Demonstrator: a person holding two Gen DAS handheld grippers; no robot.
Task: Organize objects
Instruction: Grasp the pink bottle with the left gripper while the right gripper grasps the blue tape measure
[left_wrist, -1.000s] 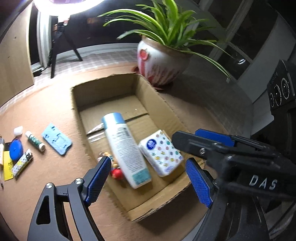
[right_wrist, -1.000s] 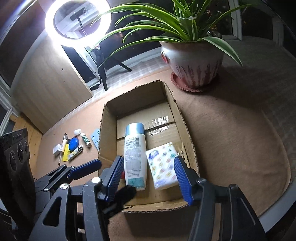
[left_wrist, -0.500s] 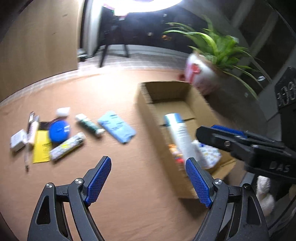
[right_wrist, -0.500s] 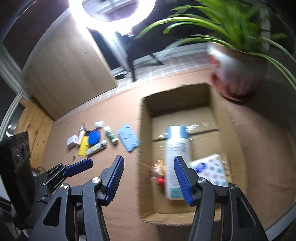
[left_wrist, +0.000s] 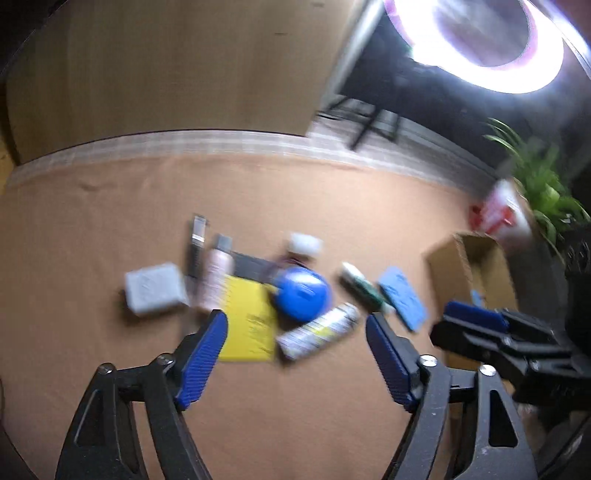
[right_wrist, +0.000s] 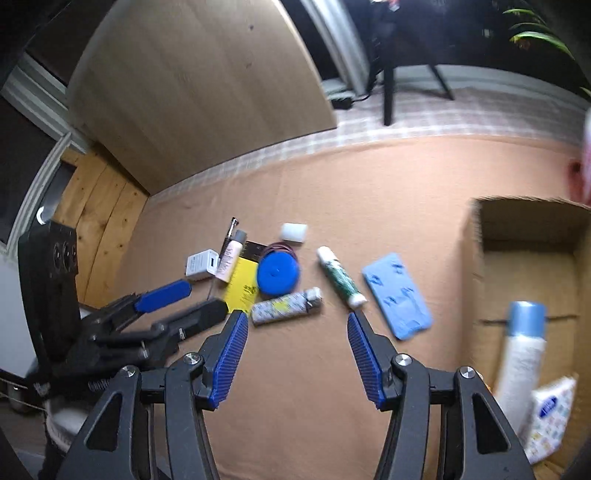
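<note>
In the right wrist view, small things lie at frame centre on the counter (right_wrist: 369, 177); the box (right_wrist: 476, 258) stands at the right, a bottle (right_wrist: 521, 362) inside.

Both wrist views downward, overlapping clutter (left_wrist: 288, 295)

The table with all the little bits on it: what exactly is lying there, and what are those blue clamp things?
Cardboard box: one, brown, open, right side of the table.
Tall bottle: one, white with light blue cap, lying in the box.
Tissue pack: one, white with coloured dots, in the box beside the bottle.
Flat case: one, light blue, on the cloth left of the box.
Tube: one, white and green, left of the case.
Round disc: one, blue, centre of the cluster.
Yellow card: one, partly under the disc.
Lighter: one, patterned, in front of the disc.
Charger block: one, white, left end of the cluster.
Potted plant: one, green, beyond the box.
Left gripper: blue pads, empty, jaws closing.
Right gripper: blue pads, open, empty.
</note>
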